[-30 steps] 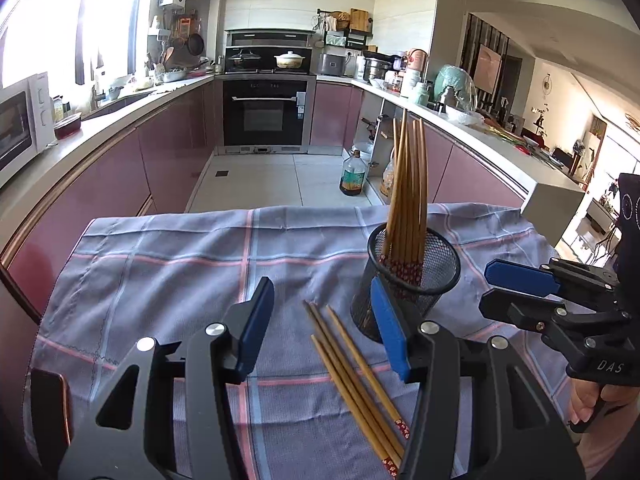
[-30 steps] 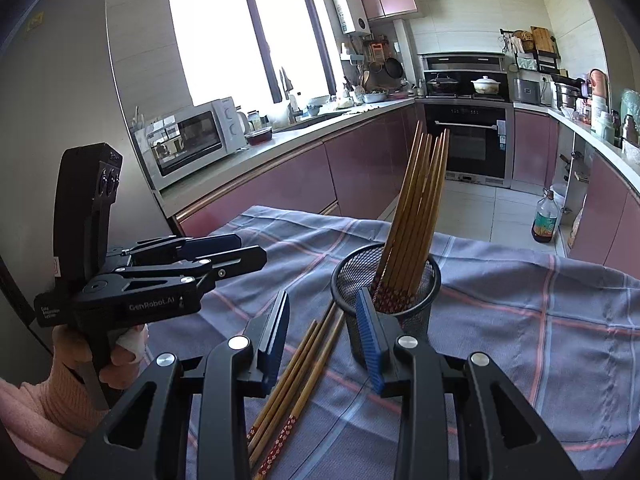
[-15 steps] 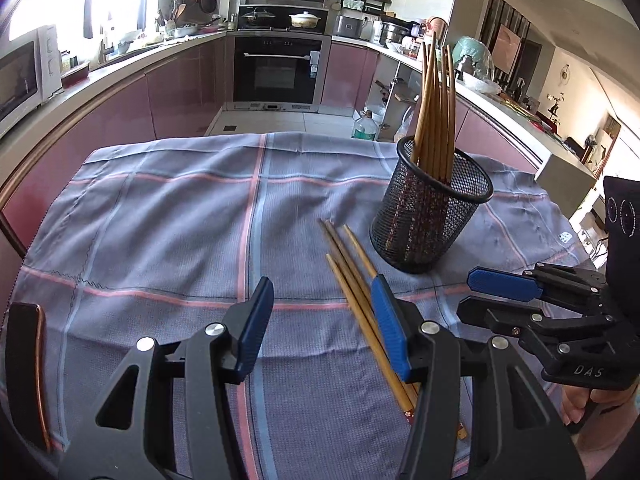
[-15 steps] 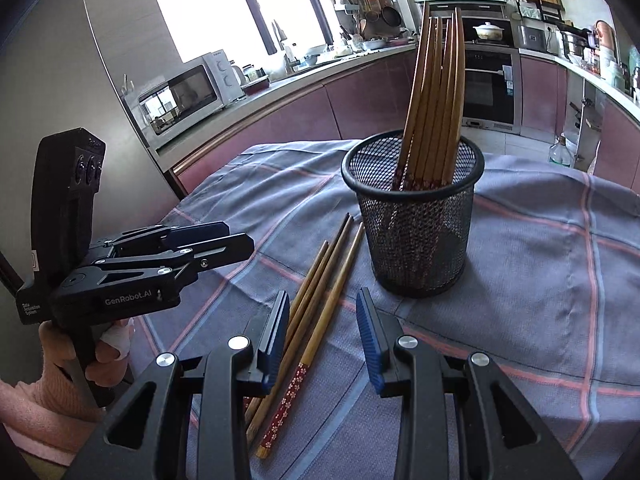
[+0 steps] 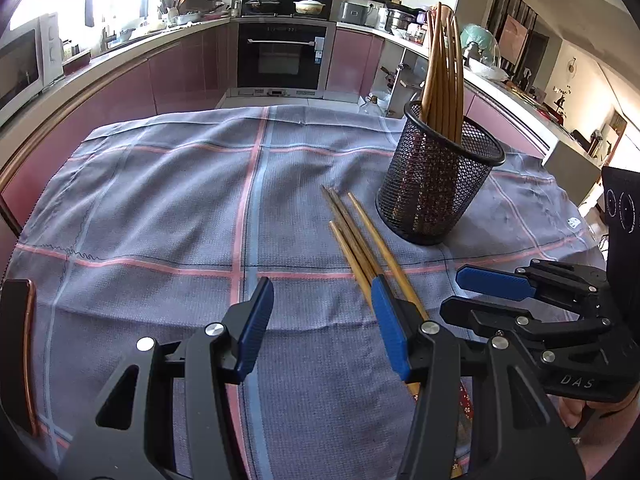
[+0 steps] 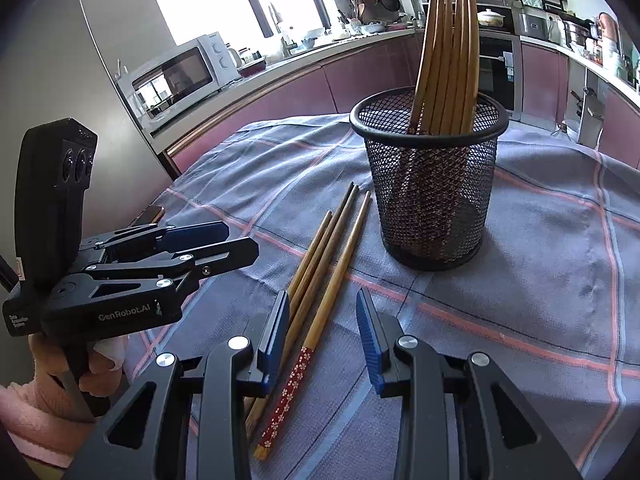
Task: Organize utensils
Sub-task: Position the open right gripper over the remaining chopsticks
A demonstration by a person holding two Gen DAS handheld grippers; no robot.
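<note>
A woven checked cloth [image 5: 160,208] covers the bench; the cup [image 6: 430,184] is black wire mesh; loose chopsticks [image 6: 332,256] are smooth wood, one end red-patterned; fingers [image 5: 254,326] carry ribbed blue pads

Checked cloth [image 5: 168,200] under chopsticks [image 6: 320,280], mesh holder [image 6: 432,208]

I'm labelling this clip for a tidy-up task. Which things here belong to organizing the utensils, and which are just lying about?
Part of the job:
- loose chopsticks lying on the cloth
- mesh holder with chopsticks standing in it
- left gripper and right gripper, both open

Just lying about:
- phone at the cloth's edge
- microwave
- checked cloth
</note>
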